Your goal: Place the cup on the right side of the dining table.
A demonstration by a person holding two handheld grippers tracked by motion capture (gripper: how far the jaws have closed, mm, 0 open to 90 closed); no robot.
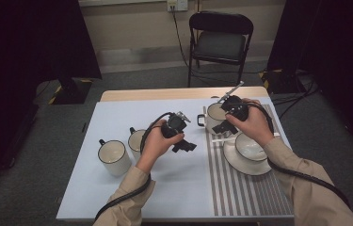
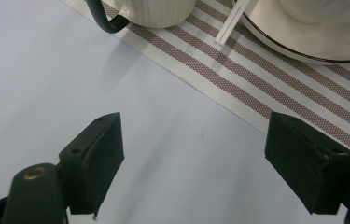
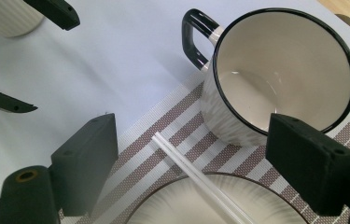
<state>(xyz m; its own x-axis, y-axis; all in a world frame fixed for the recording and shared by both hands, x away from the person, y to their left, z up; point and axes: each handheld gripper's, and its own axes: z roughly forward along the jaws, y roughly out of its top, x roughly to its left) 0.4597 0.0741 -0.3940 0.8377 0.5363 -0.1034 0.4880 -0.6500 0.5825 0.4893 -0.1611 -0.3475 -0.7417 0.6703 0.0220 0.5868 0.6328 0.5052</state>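
Observation:
A white mug with a dark rim and handle stands at the far left corner of a striped placemat. Nearer on the placemat, a white bowl sits on a plate. A thin white stick lies by the plate's left edge. My right gripper hangs open over the mug and the stick, holding nothing. My left gripper is open over the pale mat, just left of the placemat, with nothing between its jaws.
Two more white mugs stand on the pale mat at the left. A black folding chair stands beyond the table's far edge. The left gripper's jaws show in the right gripper view, close by.

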